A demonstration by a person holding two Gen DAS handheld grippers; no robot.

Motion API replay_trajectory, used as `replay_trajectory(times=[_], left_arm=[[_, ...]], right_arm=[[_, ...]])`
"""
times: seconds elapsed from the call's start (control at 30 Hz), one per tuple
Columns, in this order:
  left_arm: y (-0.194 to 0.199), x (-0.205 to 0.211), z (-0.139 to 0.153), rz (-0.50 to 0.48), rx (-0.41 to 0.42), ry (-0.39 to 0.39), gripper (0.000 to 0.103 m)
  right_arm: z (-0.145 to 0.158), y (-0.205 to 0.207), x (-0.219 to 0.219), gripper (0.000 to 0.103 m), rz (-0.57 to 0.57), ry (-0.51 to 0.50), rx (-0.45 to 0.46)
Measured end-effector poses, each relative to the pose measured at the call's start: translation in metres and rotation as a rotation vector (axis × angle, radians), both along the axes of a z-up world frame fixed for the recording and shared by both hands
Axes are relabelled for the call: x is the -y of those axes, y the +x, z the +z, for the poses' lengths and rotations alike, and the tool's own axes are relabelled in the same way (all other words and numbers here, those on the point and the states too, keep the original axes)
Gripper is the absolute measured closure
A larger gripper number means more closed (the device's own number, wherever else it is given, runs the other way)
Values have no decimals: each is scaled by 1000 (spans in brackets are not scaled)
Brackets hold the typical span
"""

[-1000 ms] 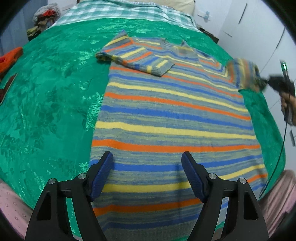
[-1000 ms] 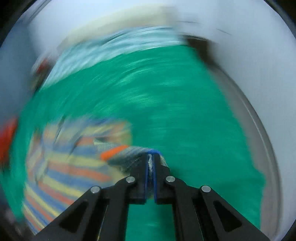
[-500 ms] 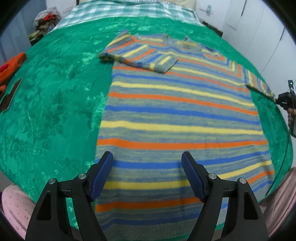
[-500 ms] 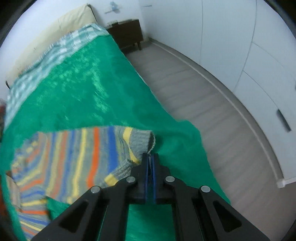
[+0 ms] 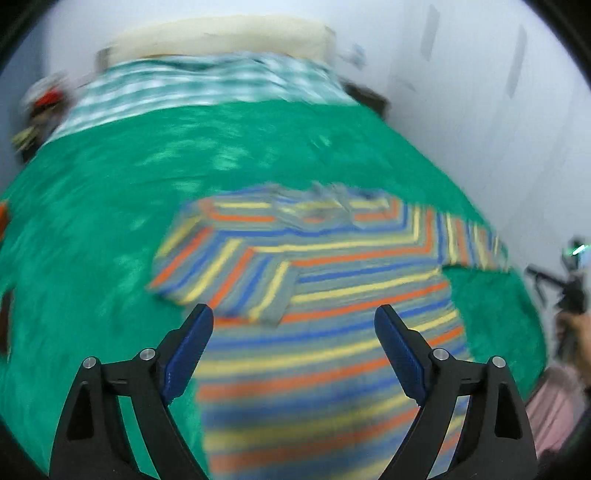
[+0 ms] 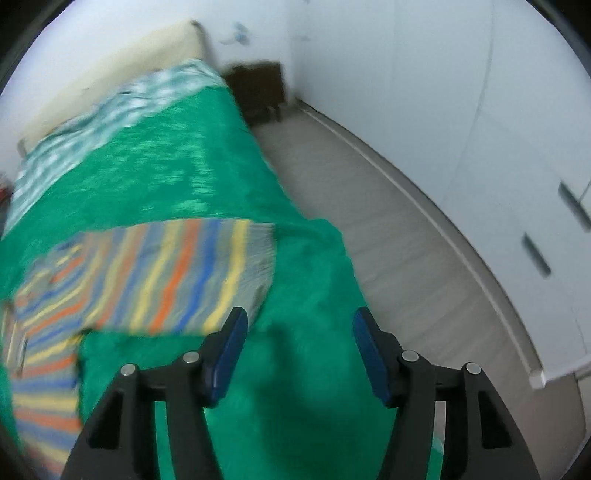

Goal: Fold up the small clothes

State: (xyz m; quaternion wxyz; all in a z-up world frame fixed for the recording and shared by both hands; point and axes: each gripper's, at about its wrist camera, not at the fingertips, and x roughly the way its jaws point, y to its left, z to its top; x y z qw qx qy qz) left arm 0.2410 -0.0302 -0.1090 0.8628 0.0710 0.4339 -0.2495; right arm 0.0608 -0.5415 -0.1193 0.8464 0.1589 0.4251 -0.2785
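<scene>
A bed covered by a shiny green bedspread (image 5: 110,192), with a green-and-white checked blanket (image 5: 207,85) across its head end below a cream headboard (image 5: 221,35). Beside the bed's far right corner stands a dark wooden nightstand (image 6: 258,86). Grey floor (image 6: 388,229) runs alongside white wardrobe doors (image 6: 517,147).

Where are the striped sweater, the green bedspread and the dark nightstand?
striped sweater (image 5: 332,354), left wrist view, its body.
green bedspread (image 6: 306,369), right wrist view, its near edge.
dark nightstand (image 6: 258,88), right wrist view, its front.

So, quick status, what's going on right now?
Both grippers open, left gripper, right gripper just released. Striped sweater flat on green bedspread. Nothing blocking.
</scene>
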Motion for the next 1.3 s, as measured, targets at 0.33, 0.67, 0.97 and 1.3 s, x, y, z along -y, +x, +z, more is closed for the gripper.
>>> replay_trajectory(times=[0.33,0.67,0.97,1.3], left_arm=[[84,7,-103,37,-141,136,100],[151,-229,-58,713,-79,-74,100],[165,-253,-100,804,-109,76,101],[151,-284,-121,828,-135,94,97]], right_arm=[[2,-70,-147,44,235,92,86],[-27,-63,-205,44,336,79,78],[-50,-45,-208,44,325,80,1],[-63,-44,-201,44,285,93,-48]])
